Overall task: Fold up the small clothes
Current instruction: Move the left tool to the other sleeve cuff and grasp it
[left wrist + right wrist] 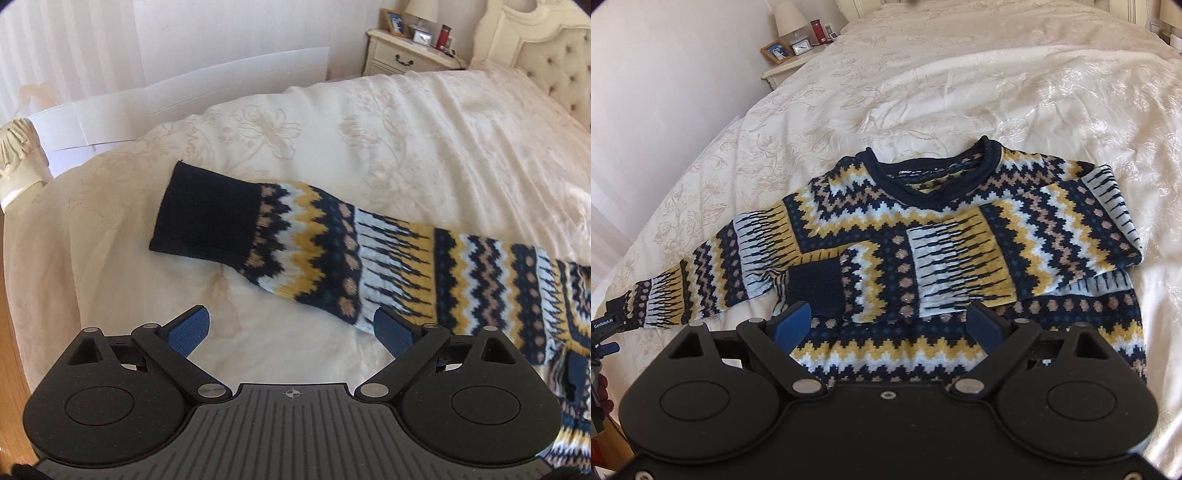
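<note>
Sweater [960, 236] lies flat on the bed [997, 92], mid-frame. One sleeve's already across the chest; the other sleeve [332, 251] runs upper left to lower right, just ahead of the left gripper [291, 332] — nearer imo. Both it & the right gripper [890, 325] are spread wide, holding nothing.

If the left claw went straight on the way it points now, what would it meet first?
Most likely the sweater sleeve lying outstretched on the bedspread. The open left claw points across it, probably near the patterned part by the navy cuff. Depth is unclear in the fisheye view.
</note>
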`<action>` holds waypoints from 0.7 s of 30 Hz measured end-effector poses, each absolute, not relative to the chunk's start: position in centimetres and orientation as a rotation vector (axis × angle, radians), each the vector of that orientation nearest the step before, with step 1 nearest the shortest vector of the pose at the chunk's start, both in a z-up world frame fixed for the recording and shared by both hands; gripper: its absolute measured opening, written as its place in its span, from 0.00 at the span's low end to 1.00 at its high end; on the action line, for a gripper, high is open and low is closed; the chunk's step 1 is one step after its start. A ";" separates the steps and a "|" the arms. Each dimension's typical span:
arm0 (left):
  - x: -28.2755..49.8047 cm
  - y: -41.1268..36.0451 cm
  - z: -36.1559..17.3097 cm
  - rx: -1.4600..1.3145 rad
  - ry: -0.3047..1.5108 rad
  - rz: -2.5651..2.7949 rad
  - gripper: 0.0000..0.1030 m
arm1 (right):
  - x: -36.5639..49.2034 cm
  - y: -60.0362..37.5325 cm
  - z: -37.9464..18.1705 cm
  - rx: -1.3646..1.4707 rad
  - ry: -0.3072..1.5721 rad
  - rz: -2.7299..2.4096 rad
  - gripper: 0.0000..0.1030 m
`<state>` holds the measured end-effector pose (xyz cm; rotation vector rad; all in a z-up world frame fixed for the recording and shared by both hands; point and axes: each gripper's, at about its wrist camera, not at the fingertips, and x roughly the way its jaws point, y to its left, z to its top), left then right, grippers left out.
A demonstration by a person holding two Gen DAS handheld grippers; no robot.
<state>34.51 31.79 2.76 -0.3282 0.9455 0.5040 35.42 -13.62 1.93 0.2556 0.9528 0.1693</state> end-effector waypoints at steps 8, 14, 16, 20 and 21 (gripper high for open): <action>35.6 36.5 2.1 -0.438 0.895 0.560 0.94 | 35.9 -11.2 2.2 0.230 0.962 0.173 0.89; 36.0 38.5 1.9 -0.484 0.858 0.569 0.94 | 36.2 -9.9 2.2 0.214 0.978 0.175 0.89; 36.2 38.8 1.7 -0.496 0.855 0.567 0.87 | 36.3 -9.4 2.1 0.205 0.984 0.180 0.89; 36.2 38.9 2.0 -0.489 0.869 0.581 0.57 | 36.5 -8.6 2.1 0.195 0.990 0.195 0.89; 36.2 39.1 2.0 -0.494 0.869 0.569 0.53 | 36.5 -8.5 2.1 0.193 0.990 0.199 0.89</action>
